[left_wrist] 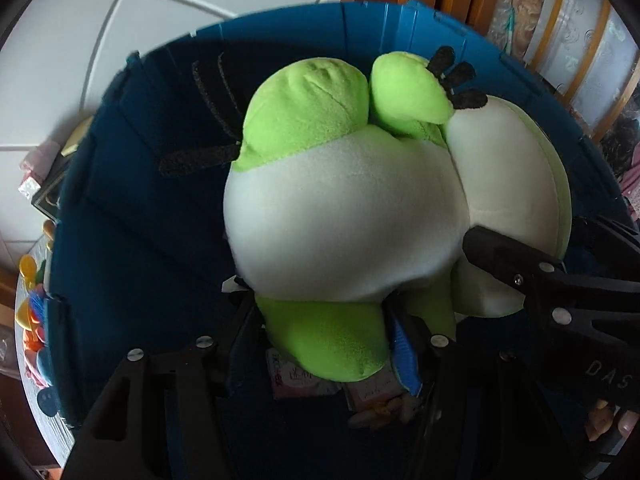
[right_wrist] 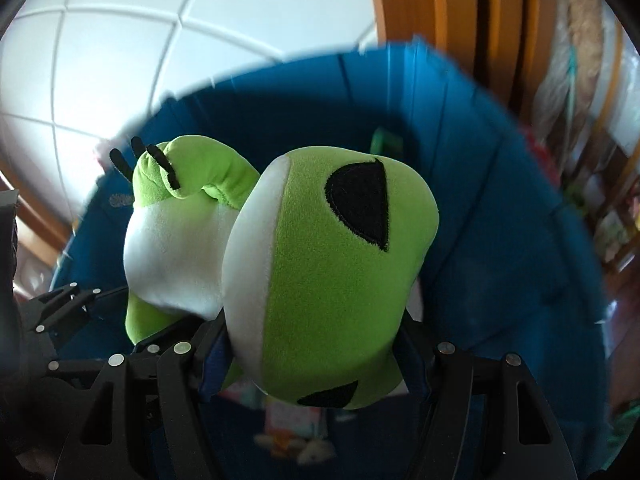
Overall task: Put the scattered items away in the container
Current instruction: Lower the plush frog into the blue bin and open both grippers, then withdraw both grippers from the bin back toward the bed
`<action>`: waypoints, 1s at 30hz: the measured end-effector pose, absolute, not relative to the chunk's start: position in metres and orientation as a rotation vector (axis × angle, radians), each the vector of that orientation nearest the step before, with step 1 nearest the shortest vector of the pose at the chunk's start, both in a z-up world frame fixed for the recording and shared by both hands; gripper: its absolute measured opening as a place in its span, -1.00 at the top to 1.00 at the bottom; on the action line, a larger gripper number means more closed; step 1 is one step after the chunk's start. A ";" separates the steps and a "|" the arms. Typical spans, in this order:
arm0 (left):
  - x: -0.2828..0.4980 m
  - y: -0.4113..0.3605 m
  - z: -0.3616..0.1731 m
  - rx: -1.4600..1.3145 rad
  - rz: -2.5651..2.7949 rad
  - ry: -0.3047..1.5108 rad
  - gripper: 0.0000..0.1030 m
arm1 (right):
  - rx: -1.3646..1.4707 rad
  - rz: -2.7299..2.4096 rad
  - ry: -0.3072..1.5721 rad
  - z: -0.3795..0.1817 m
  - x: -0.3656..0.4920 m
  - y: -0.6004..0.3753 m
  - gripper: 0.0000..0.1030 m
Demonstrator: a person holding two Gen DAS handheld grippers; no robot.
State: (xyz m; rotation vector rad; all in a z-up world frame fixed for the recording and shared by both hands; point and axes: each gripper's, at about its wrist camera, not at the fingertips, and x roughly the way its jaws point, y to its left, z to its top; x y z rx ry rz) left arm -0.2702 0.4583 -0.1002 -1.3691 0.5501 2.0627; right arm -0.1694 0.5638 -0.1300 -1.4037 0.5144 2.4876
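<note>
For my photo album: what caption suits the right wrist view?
Two hand-held grippers carry a green frog plush toy over a blue bin.

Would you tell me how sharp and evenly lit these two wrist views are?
Left wrist view: frog plush fairly sharp, blue bin interior in deep shadow. Right wrist view: bin rim and background smeared by motion blur, frog plush crisp; both fisheye-curved, corners vignetted.

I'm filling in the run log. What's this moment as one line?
held: green and white plush frog | left gripper: shut on leg | right gripper: shut on head | position: over blue fabric bin | small items at bottom
</note>
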 end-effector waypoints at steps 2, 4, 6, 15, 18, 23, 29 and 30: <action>-0.276 0.458 -0.113 -1.427 2.034 0.545 -0.13 | -1.465 2.463 0.504 -0.141 -0.174 0.564 -0.36; -0.280 0.458 -0.121 -1.476 2.014 0.522 -0.13 | -1.453 2.394 0.547 -0.150 -0.176 0.567 -0.41; -0.281 0.458 -0.124 -1.492 2.009 0.519 -0.14 | -1.468 2.385 0.570 -0.154 -0.175 0.566 -0.46; -0.269 0.454 -0.110 -1.407 2.035 0.551 -0.20 | -1.409 2.393 0.546 -0.138 -0.153 0.567 -0.57; -0.259 0.449 -0.097 -1.371 2.035 0.524 -0.21 | -1.380 2.405 0.521 -0.125 -0.142 0.560 -0.58; -0.251 0.430 -0.068 -1.278 2.057 0.471 -0.44 | -1.312 2.453 0.479 -0.097 -0.124 0.553 -0.66; -0.219 0.400 -0.039 -1.136 2.119 0.384 -0.50 | -1.140 2.570 0.415 -0.065 -0.081 0.525 -0.99; -0.213 0.391 -0.035 -1.105 2.138 0.358 -0.51 | -1.107 2.585 0.417 -0.061 -0.072 0.522 -0.99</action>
